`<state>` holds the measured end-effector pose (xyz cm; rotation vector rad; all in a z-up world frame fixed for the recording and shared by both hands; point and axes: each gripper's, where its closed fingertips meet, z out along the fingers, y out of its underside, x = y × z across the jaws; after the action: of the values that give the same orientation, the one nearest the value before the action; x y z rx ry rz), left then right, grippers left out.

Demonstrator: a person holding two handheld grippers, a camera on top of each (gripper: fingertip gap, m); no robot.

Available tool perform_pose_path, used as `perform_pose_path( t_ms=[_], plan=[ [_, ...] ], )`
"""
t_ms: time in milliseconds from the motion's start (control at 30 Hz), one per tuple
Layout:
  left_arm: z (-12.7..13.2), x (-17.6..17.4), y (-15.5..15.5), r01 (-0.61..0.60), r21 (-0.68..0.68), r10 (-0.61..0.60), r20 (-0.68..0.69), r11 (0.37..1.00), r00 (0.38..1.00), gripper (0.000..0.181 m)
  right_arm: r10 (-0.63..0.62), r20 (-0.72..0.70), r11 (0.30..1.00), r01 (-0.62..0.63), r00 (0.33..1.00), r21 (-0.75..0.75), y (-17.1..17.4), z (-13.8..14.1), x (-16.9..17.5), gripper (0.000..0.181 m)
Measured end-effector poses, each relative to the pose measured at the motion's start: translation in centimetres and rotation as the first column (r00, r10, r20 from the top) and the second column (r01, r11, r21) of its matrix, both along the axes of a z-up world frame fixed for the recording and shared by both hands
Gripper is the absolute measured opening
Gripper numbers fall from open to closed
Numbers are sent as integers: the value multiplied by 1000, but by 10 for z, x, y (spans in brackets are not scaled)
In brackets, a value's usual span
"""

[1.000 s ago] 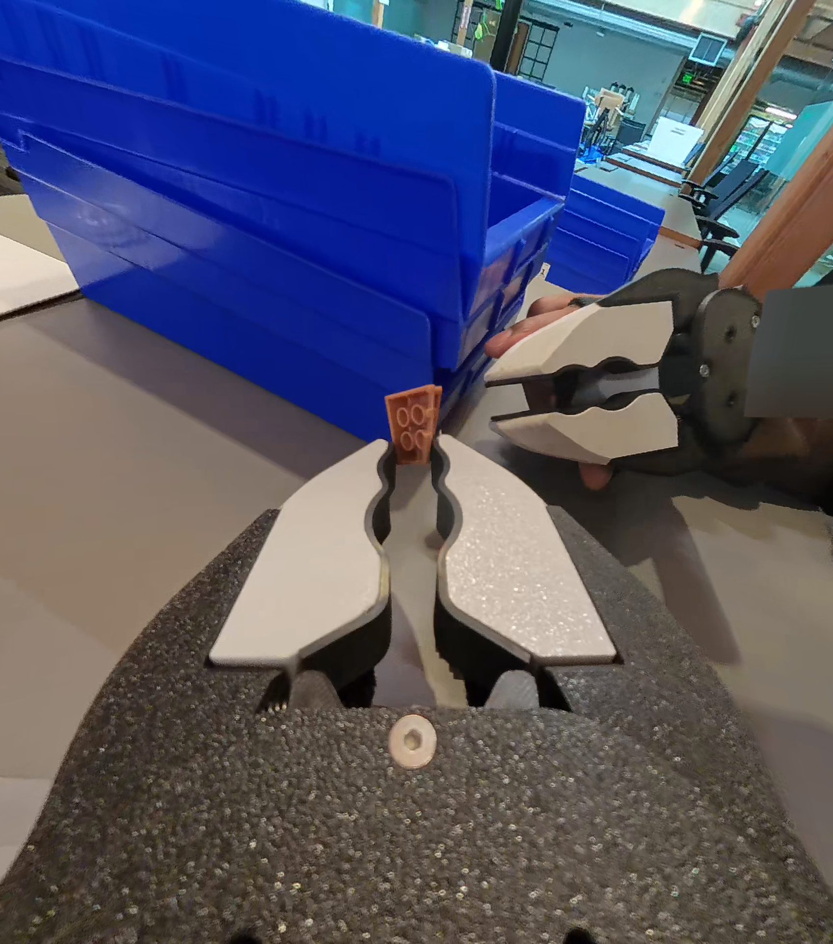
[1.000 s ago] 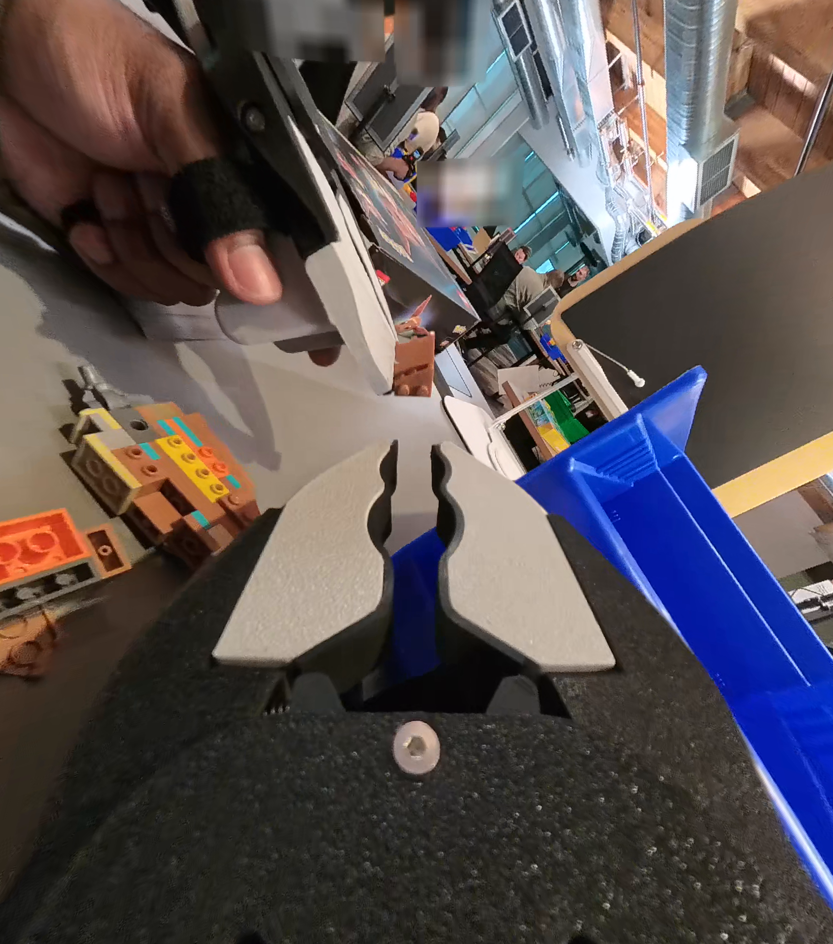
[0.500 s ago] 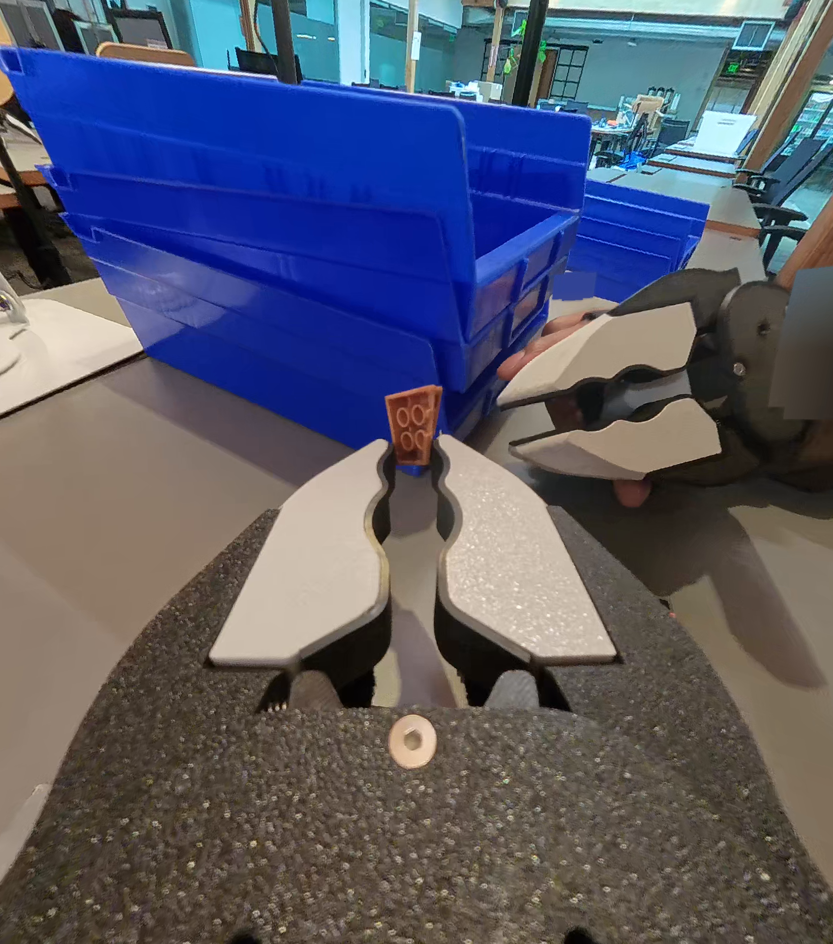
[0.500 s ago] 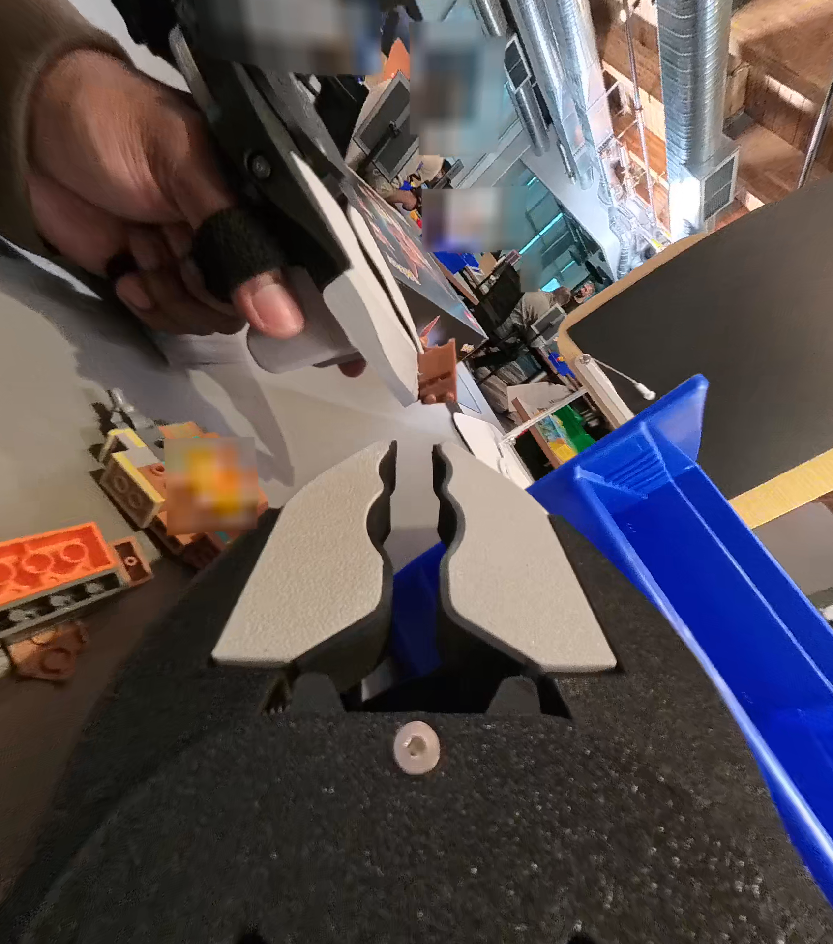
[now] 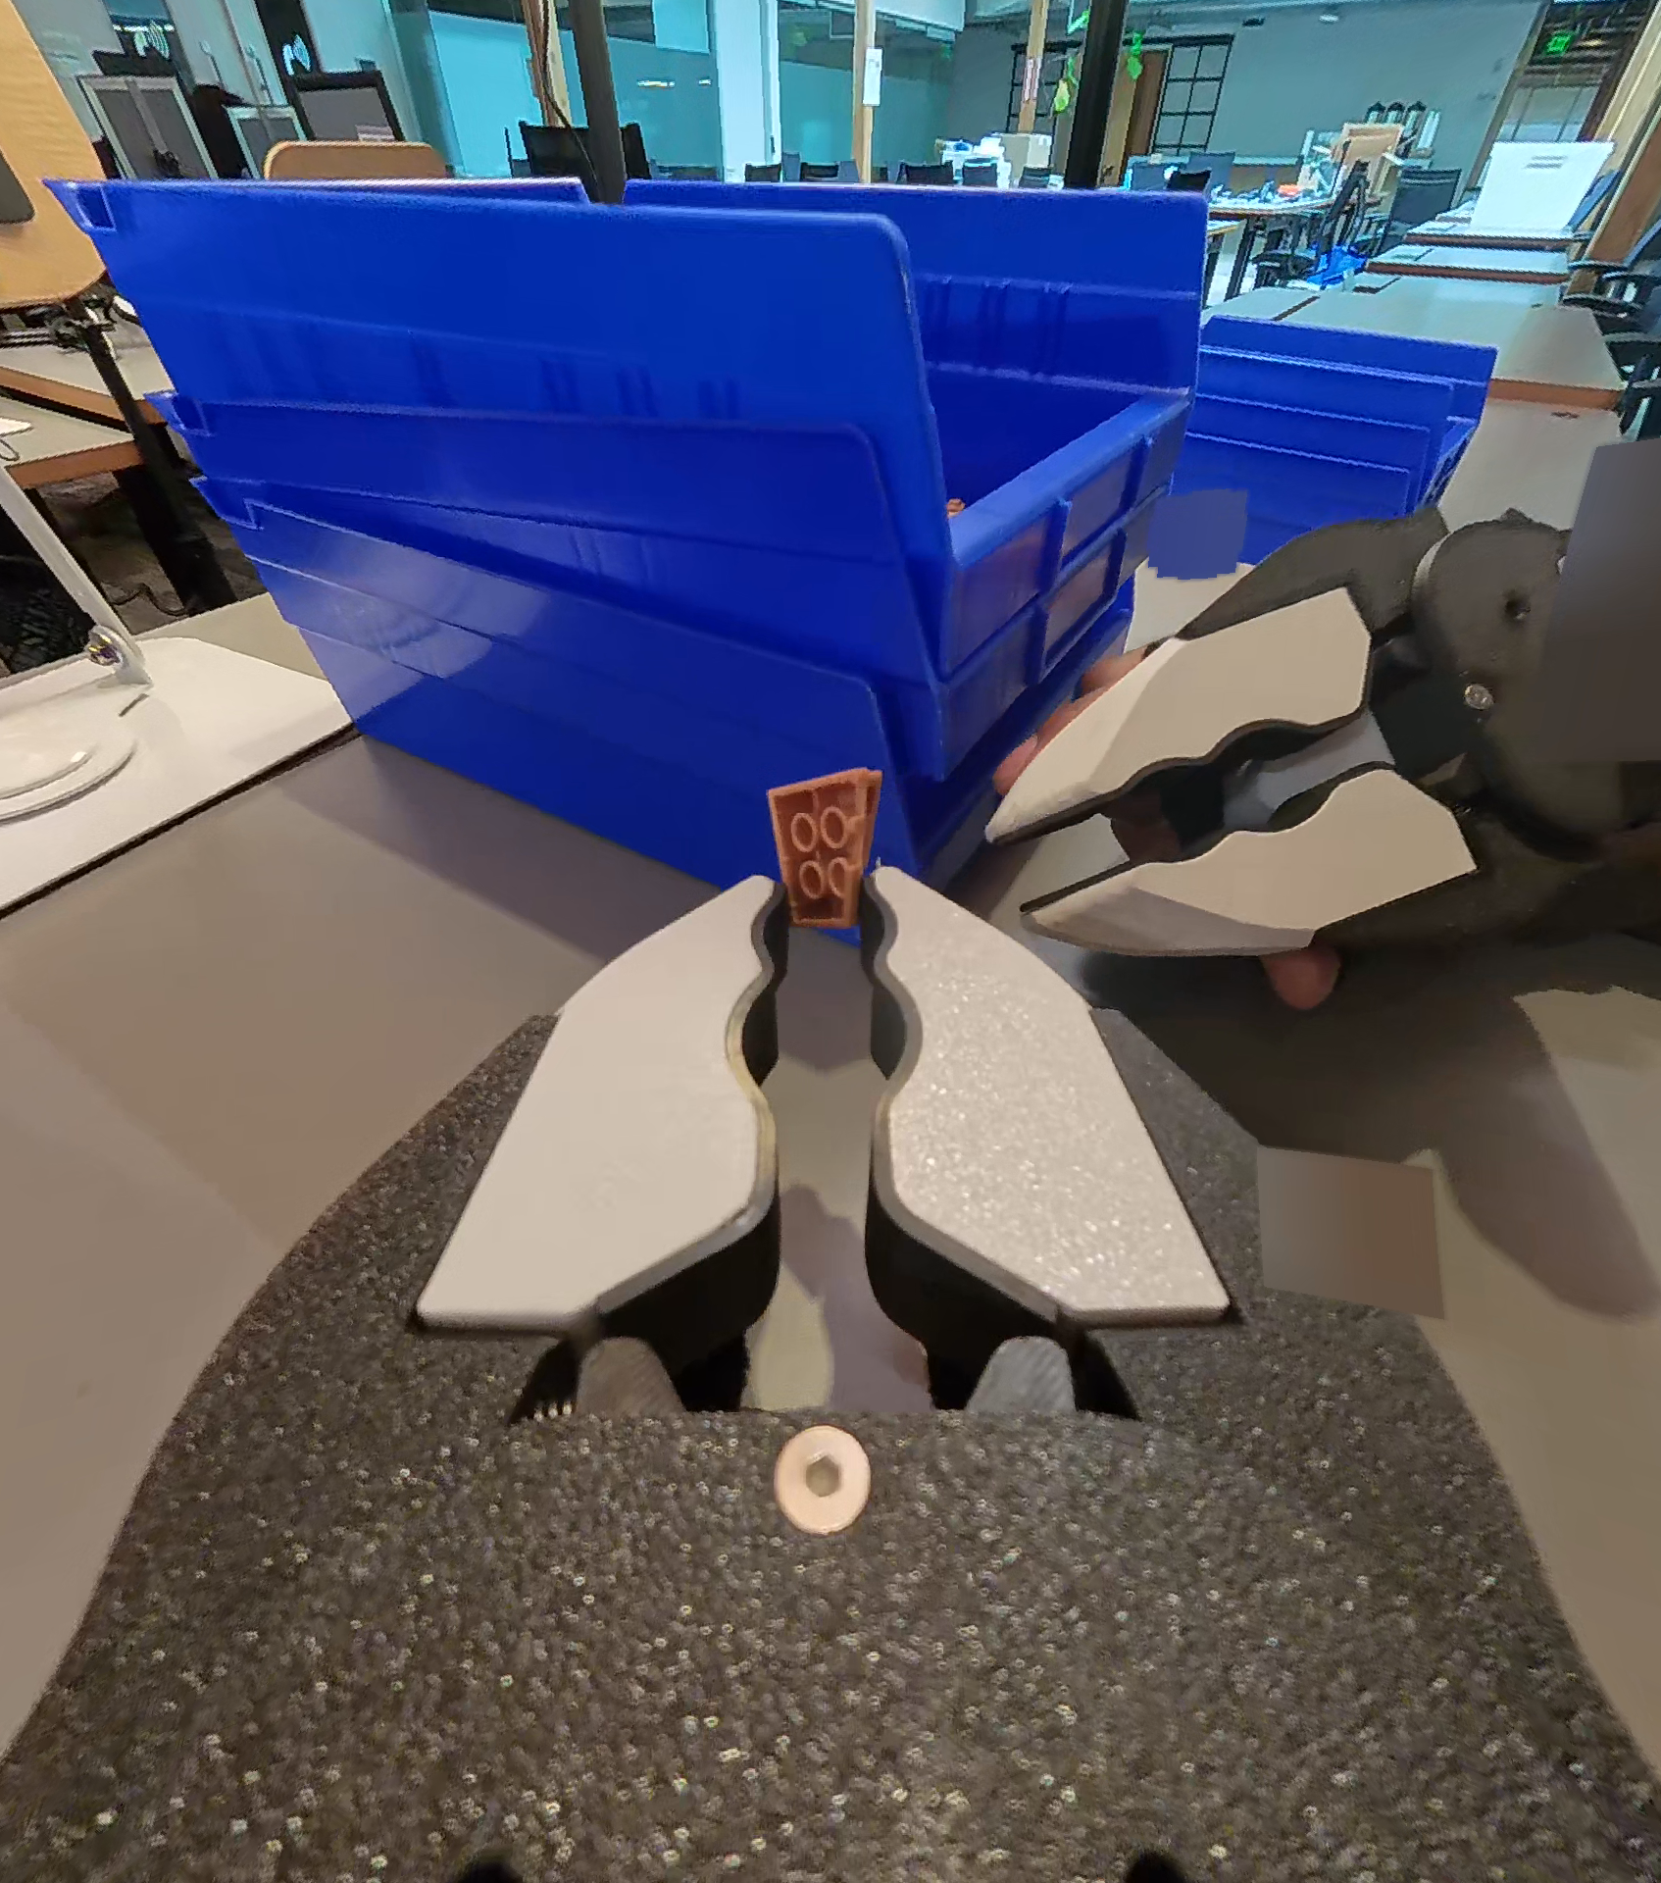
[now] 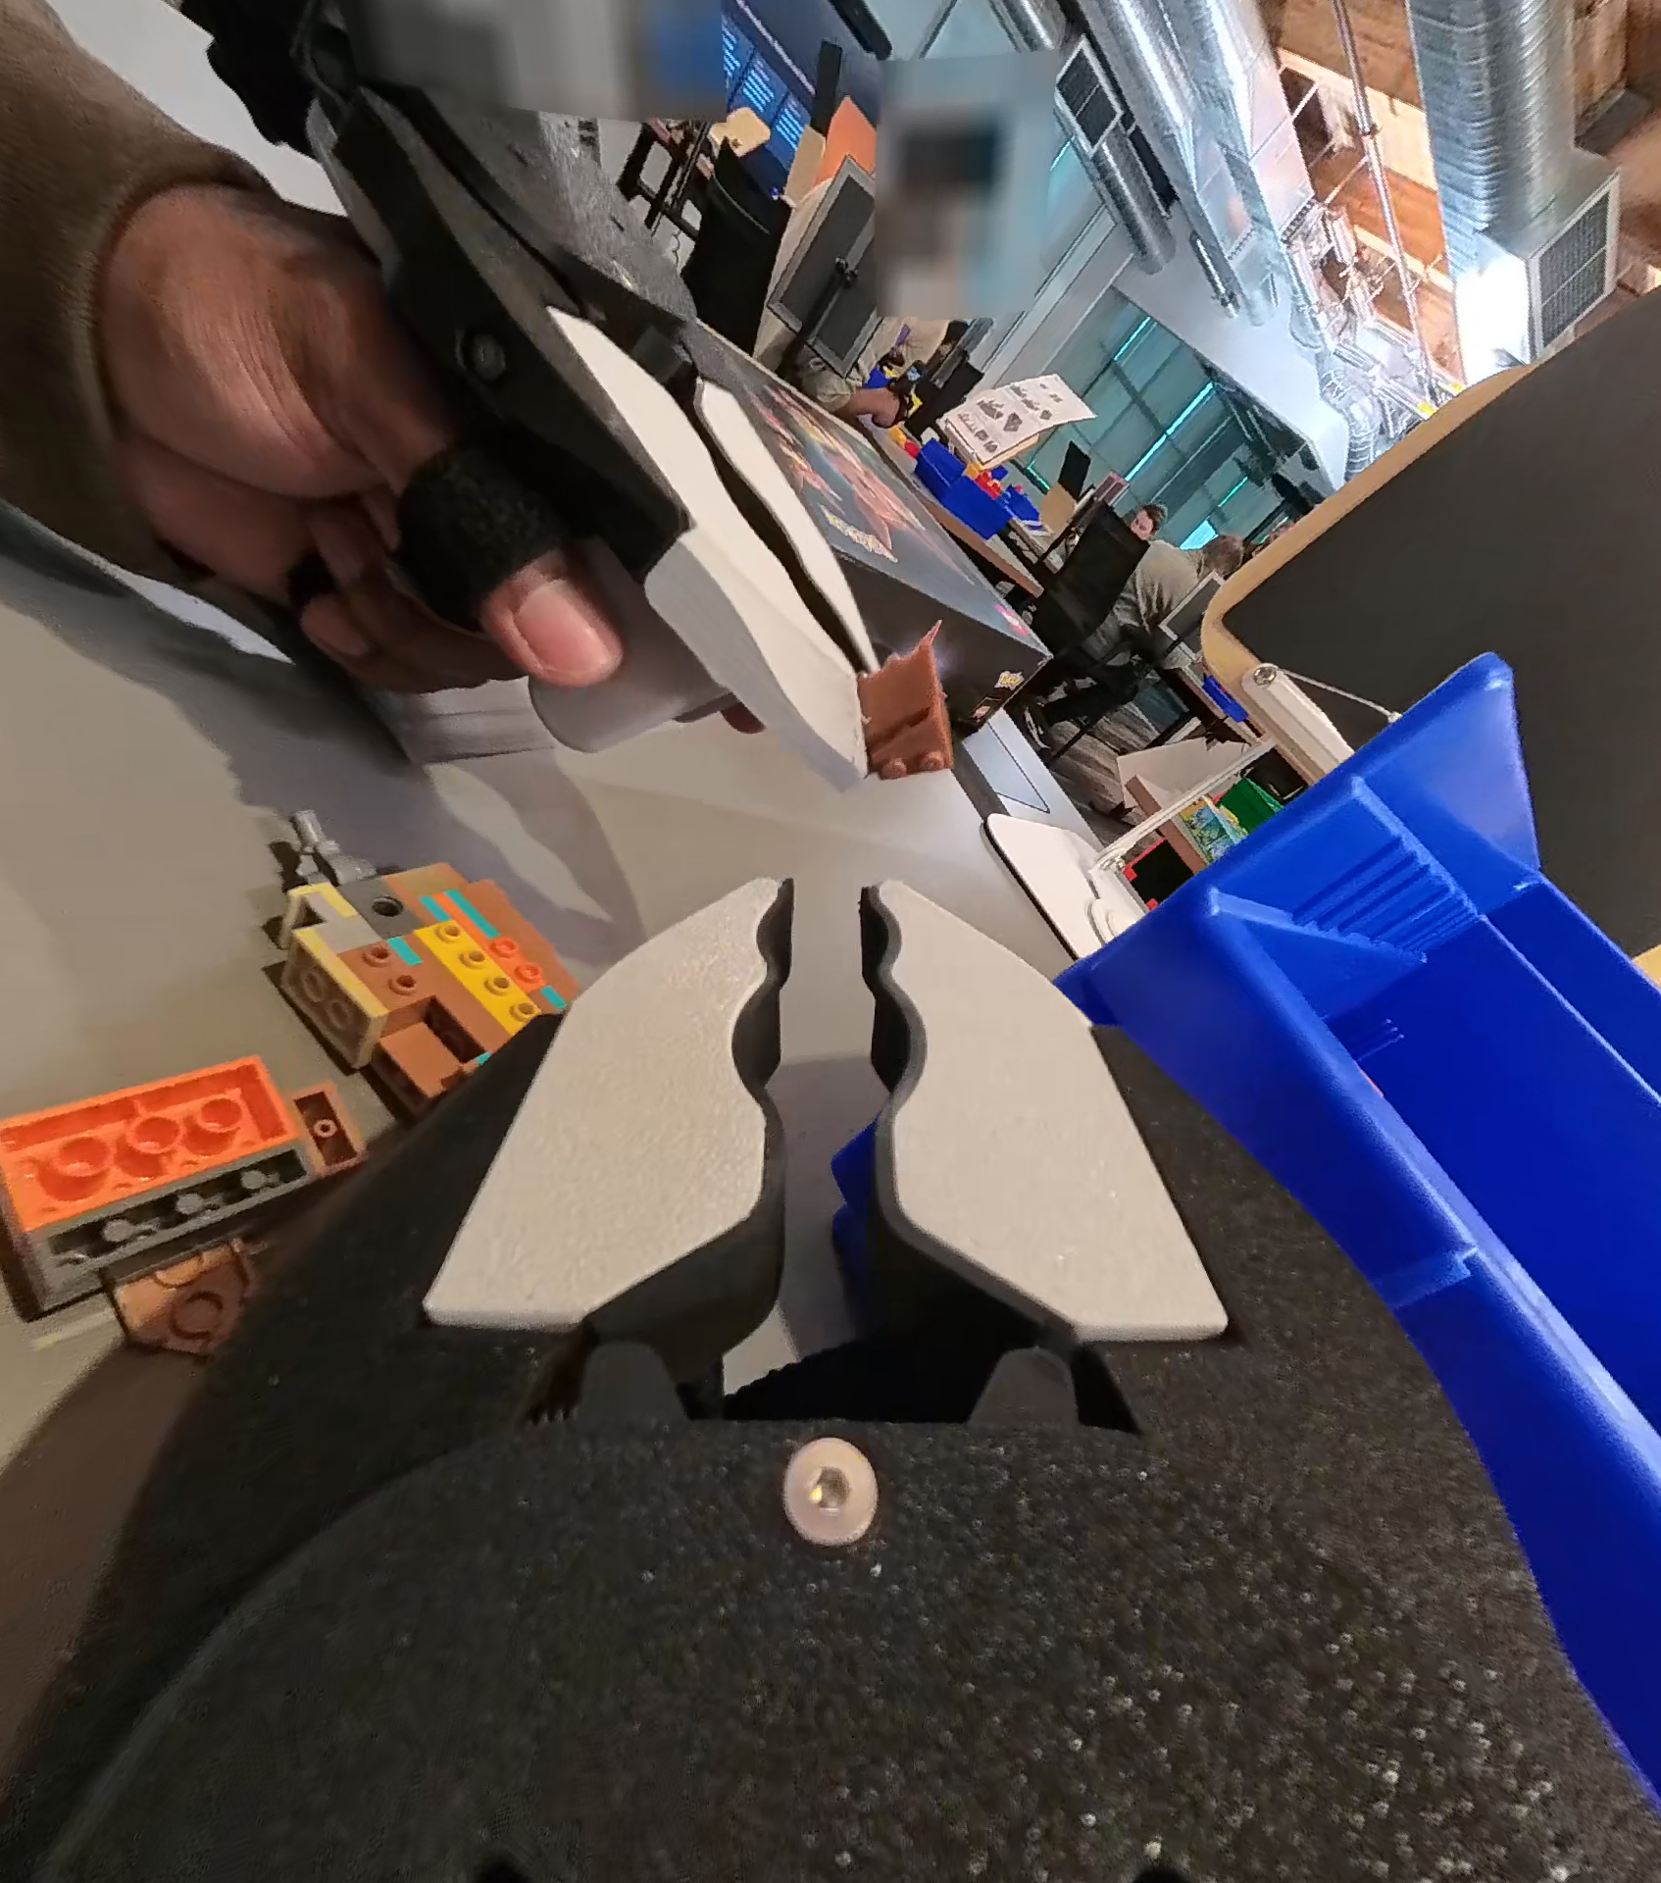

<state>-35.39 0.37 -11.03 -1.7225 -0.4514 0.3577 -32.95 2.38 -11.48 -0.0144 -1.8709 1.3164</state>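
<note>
Left gripper (image 5: 824, 897): grey, grainy, wavy-edged fingers pinched on a small brown plate (image 5: 824, 851), a thin wedge-shaped plastic piece held upright at the tips, its hollow underside with ring sockets facing the camera. The right wrist view shows the same plate (image 6: 908, 713) from its studded side, clear of the table.

Right gripper (image 6: 826, 907): jaws at a narrow gap, nothing between them. It hovers above the table (image 5: 195, 1019), a smooth grey matte surface, just beside the left gripper.

Behind both stands a stack of glossy blue bins (image 5: 602, 459), moulded plastic, nested, with ribbed rims.

On the table near the right gripper: a multicoloured brick build (image 6: 419, 978), an orange brick (image 6: 144, 1131) on a dark grey base, and a small round brown piece (image 6: 185, 1304).

Both gripper bodies are coarse black foam-like material.
</note>
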Motion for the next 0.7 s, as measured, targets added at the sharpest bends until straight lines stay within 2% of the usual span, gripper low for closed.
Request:
perform_pose_path(
  t_ms=[267, 433, 700],
  plan=[
    [2, 0, -1, -14, 1, 14, -13, 1000, 1000, 13, -10, -23, 1000, 10, 1000, 7, -2, 1, -1, 12],
    [11, 2, -4, -36, 27, 37, -47, 999, 998, 13, -23, -83, 1000, 23, 996, -4, -3, 12, 0, 11],
    [13, -6, -9, -91, 51, 94, -61, 995, 994, 13, 7, -191, 1000, -2, 982, 28, -8, 20, 11, 8]
  ],
)
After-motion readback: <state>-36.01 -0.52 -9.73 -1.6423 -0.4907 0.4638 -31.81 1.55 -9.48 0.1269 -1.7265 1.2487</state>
